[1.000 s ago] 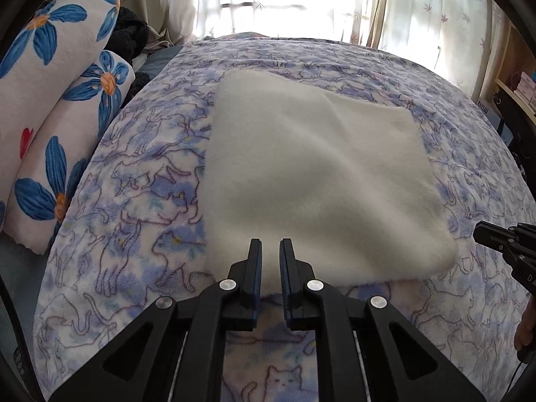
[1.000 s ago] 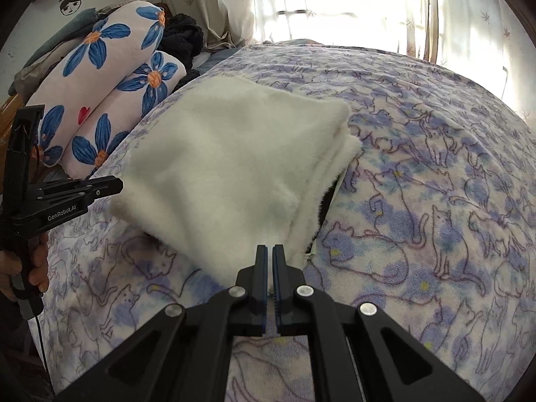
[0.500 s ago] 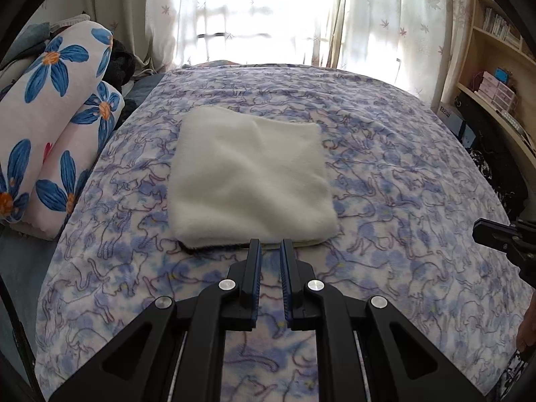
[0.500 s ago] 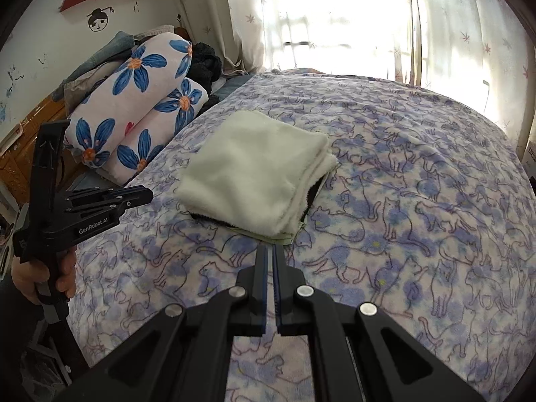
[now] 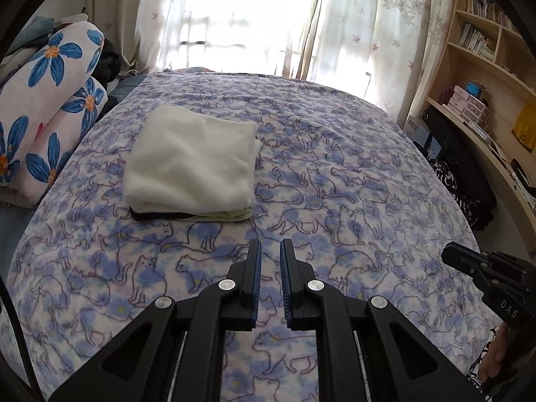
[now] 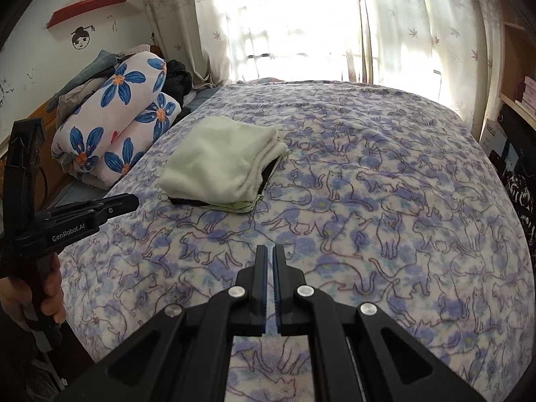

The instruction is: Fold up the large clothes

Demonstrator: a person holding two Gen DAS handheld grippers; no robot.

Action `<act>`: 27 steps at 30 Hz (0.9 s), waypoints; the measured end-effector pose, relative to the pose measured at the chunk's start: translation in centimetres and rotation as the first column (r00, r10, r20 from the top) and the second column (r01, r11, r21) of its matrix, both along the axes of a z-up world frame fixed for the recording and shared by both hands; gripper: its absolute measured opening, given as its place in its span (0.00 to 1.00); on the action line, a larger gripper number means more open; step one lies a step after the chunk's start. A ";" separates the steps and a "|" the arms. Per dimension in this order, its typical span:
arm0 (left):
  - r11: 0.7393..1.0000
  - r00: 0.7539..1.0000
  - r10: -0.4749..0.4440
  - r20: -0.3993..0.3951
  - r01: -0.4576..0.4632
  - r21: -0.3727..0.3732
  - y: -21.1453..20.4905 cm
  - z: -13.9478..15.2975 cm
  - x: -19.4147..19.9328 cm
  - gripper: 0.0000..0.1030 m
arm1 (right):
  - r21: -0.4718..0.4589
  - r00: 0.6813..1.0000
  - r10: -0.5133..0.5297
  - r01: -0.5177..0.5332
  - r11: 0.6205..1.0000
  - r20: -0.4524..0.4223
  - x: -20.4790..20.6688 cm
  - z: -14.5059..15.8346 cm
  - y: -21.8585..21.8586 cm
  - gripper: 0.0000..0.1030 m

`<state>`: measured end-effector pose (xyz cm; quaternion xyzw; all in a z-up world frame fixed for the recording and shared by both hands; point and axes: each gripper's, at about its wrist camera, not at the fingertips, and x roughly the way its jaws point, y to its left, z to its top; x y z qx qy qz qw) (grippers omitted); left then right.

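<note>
A folded white fleece garment (image 5: 191,160) (image 6: 221,167) lies on the left half of the cat-print bed cover (image 5: 351,201) (image 6: 385,217). Black and pale green layers show at its near edge. My left gripper (image 5: 270,244) hovers above the cover, well short of the garment, shut and holding nothing. My right gripper (image 6: 269,249) also hangs back from it. Its jaws are just beginning to open, with only a thin slit and nothing between them. Each gripper shows in the other's view: the right gripper (image 5: 447,256) at the right edge, the left gripper (image 6: 134,201) held by a hand (image 6: 50,294).
Rolled bedding with blue flowers (image 5: 50,100) (image 6: 117,117) is stacked along the bed's left side, dark clothes behind it. Curtains (image 5: 234,16) cover a bright window past the bed's far end. A wooden bookshelf (image 5: 485,67) and dark items stand at the right.
Both grippers have drawn back and upward from the garment's near edge. The garment now lies farther off, folded and untouched on the cover.
</note>
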<state>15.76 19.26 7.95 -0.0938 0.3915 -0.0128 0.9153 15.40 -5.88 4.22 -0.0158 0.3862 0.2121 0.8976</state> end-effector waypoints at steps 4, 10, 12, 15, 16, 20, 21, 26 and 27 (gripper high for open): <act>1.000 1.000 0.016 0.015 -0.015 -0.022 -2.4 -0.9 -2.1 0.52 | 0.033 0.997 -0.073 0.073 0.997 -0.009 -2.2 -1.1 -2.1 0.29; 0.999 1.000 0.029 0.010 -0.029 -0.031 -5.6 -2.6 -4.8 0.54 | -0.008 0.987 -0.158 0.158 0.987 -0.013 -5.3 -3.4 -3.7 0.31; 0.999 0.999 0.032 -0.002 -0.032 -0.016 -6.5 -3.3 -5.7 0.55 | -0.015 0.985 -0.171 0.171 0.985 -0.030 -6.1 -4.1 -4.0 0.31; 0.999 0.998 0.048 -0.027 -0.048 -0.001 -7.8 -4.1 -7.1 0.77 | -0.010 0.978 -0.204 0.204 0.979 -0.043 -7.5 -4.9 -4.7 0.31; 0.999 0.998 0.052 -0.024 -0.052 -0.005 -8.0 -4.2 -7.6 0.82 | -0.006 0.975 -0.217 0.217 0.976 -0.049 -7.9 -5.0 -5.0 0.31; 0.998 0.999 0.045 0.003 -0.045 0.040 -9.7 -4.2 -9.5 0.84 | 0.009 0.971 -0.226 0.227 0.974 -0.081 -8.9 -5.4 -5.8 0.31; 0.997 0.999 0.044 0.004 -0.044 0.061 -10.3 -4.2 -9.9 0.87 | 0.004 0.970 -0.228 0.229 0.973 -0.083 -9.1 -5.3 -5.9 0.31; 0.994 0.999 0.041 0.030 -0.044 0.105 -12.1 -4.0 -11.9 0.90 | -0.034 0.970 -0.238 0.237 0.971 -0.055 -10.5 -5.2 -6.0 0.31; 0.993 0.999 0.044 0.032 -0.047 0.106 -12.4 -3.9 -12.1 0.92 | -0.034 0.969 -0.239 0.237 0.971 -0.059 -10.6 -5.3 -6.0 0.31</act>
